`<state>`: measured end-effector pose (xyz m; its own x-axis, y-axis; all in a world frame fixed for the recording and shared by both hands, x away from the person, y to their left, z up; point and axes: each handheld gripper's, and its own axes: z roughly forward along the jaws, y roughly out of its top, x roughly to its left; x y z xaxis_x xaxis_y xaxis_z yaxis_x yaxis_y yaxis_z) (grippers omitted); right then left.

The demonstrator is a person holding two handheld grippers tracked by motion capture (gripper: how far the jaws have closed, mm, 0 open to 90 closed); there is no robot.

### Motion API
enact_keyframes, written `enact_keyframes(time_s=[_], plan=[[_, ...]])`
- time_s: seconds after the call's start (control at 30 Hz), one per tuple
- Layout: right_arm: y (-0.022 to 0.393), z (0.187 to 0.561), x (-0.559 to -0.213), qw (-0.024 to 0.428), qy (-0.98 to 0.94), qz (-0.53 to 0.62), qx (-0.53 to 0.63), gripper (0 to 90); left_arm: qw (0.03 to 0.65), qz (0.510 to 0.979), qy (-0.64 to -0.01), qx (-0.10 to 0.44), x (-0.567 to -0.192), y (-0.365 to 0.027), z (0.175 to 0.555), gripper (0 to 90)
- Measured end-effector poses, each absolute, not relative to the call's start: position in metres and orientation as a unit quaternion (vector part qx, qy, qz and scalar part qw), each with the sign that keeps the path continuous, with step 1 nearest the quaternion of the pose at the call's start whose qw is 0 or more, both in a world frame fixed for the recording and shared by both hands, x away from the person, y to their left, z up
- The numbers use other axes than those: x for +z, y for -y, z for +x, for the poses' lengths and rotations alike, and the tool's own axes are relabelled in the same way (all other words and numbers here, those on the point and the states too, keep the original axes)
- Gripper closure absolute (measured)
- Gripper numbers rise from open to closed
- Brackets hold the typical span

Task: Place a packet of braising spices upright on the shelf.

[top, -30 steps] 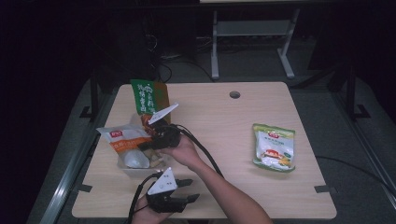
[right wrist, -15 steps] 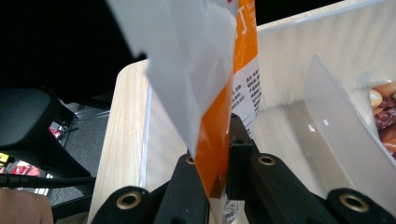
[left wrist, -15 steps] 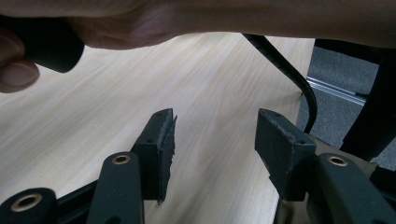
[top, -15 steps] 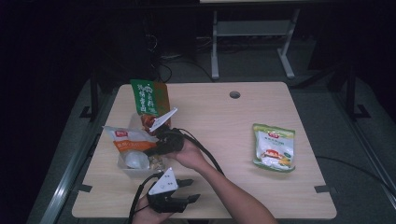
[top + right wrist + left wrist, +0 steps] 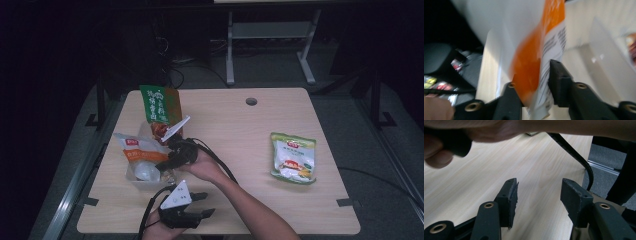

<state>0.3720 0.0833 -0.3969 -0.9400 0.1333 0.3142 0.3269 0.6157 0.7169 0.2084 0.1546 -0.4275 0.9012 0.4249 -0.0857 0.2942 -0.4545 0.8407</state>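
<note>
The orange-and-white snack bag (image 5: 137, 150) lies at about nine o'clock on the table (image 5: 240, 130), resting over the rim of a clear plastic tray (image 5: 150, 181) that also holds a pale round item (image 5: 146, 173). In the right gripper view the bag's (image 5: 534, 62) lower edge hangs between the right tool's (image 5: 534, 82) two black jaws, which have just been opening; a slim gap shows at the right-hand pad and the picture is blurred, so the pads seem to have let go of it. In the high view the right tool (image 5: 172, 155) sits just beside the bag, at its three o'clock. At twelve o'clock from the bag stands a green pouch (image 5: 159, 104), upright. The left tool (image 5: 200, 204) hovers at six o'clock near the table's front edge, its jaws partly open with nothing between them, bare wood (image 5: 536, 170) beneath. A green-and-white snack bag (image 5: 294, 158) lies flat at three o'clock, well apart.
</note>
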Motion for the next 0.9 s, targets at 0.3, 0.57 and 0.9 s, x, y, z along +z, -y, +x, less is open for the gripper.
enact_keyframes(time_s=[0.3,0.57,0.9], plan=[[-0.087,0.364,-0.399,0.079,0.914,-0.106,-0.384,88.0,0.477,0.851,-0.207,0.07,-0.428,-0.153,0.208,47.3],[-0.09,0.362,-0.407,0.063,0.923,-0.103,-0.365,89.9,0.476,0.852,-0.206,0.068,-0.428,-0.152,0.208,47.3],[-0.086,0.36,-0.405,0.079,0.916,-0.108,-0.379,75.3,0.477,0.851,-0.207,0.07,-0.428,-0.153,0.209,47.0]])
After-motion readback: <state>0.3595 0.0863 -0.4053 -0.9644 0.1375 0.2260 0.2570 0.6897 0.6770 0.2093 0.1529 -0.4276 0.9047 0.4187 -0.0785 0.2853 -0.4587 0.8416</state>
